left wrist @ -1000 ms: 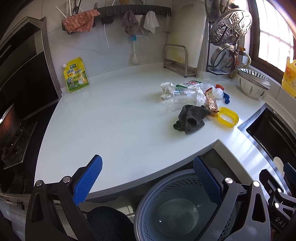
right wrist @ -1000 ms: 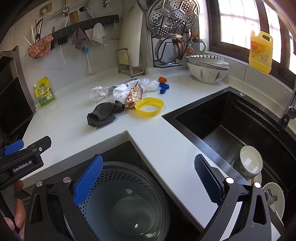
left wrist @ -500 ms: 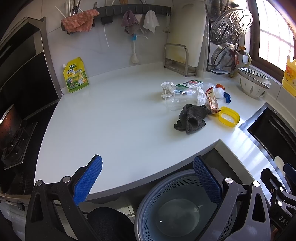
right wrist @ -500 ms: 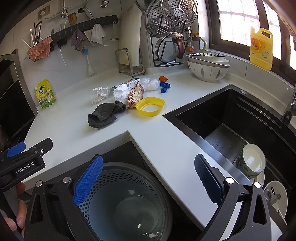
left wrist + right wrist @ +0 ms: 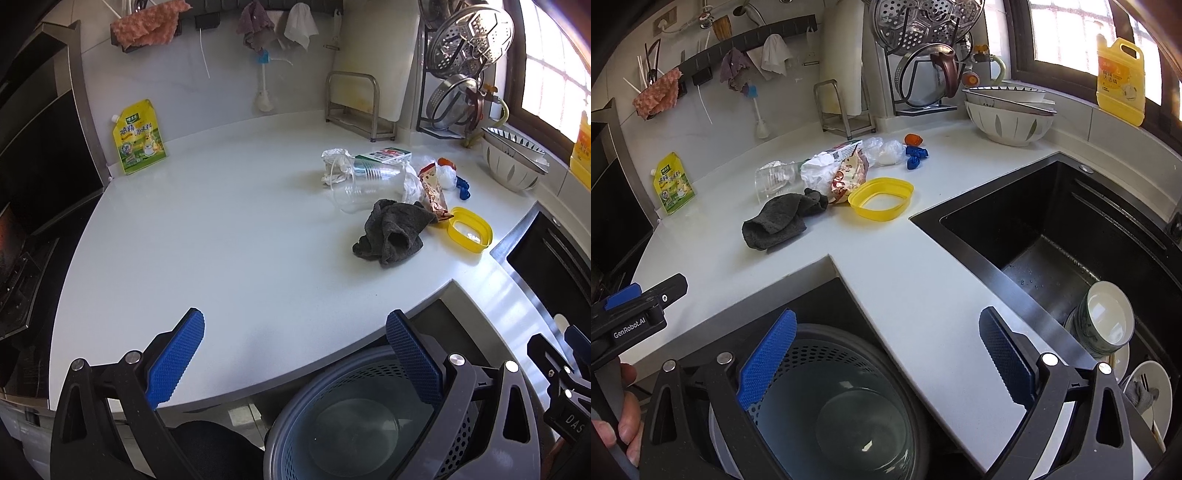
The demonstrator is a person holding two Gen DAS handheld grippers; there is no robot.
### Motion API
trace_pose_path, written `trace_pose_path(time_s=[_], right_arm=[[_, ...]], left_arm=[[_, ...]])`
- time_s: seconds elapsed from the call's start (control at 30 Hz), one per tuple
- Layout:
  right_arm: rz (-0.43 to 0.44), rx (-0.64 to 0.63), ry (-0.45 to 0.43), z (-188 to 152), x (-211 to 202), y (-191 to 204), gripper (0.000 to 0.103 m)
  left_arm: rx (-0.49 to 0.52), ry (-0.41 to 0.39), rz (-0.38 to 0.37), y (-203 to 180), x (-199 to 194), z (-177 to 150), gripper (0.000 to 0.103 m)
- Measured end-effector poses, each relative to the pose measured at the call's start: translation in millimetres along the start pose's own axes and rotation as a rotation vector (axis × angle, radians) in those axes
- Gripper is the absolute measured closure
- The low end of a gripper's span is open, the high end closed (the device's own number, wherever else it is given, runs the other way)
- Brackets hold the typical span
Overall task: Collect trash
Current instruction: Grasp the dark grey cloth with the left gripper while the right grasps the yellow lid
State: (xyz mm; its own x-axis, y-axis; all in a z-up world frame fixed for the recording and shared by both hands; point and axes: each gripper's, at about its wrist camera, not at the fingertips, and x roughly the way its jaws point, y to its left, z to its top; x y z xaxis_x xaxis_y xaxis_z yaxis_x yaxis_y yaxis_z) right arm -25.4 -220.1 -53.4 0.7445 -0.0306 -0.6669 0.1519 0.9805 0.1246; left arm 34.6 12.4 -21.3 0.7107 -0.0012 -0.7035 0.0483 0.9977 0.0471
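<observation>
Both grippers, left gripper (image 5: pixel 295 358) and right gripper (image 5: pixel 886 358), hang spread apart and empty above the bin (image 5: pixel 831 413), trash pile (image 5: pixel 842 170) lying ahead across the counter (image 5: pixel 908 280), nearer the right one.

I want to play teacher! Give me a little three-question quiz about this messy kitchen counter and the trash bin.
1. True or false: the trash bin already holds wrappers.
2. What lies right beside the grey rag? A) yellow plastic lid B) a banana C) a spoon
3. Fill in: the left hand-held gripper and right hand-held gripper are both ____.

Key: 1 false, it looks empty; 2 A; 3 open.
</observation>
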Motion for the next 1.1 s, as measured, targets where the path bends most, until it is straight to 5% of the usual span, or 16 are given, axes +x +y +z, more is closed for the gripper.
trace_pose_path(time_s=[0.5,1.1], right_arm=[[0.04,-0.107,0.083,84,78,-5,0.008],[0.142,-0.168,0.208,115,154,-7,0.008]], left_arm=[[-0.015,0.053,-0.037,-26,59,41,0.006],[-0.027,0.078,-0.038,-42,86,49,0.006]])
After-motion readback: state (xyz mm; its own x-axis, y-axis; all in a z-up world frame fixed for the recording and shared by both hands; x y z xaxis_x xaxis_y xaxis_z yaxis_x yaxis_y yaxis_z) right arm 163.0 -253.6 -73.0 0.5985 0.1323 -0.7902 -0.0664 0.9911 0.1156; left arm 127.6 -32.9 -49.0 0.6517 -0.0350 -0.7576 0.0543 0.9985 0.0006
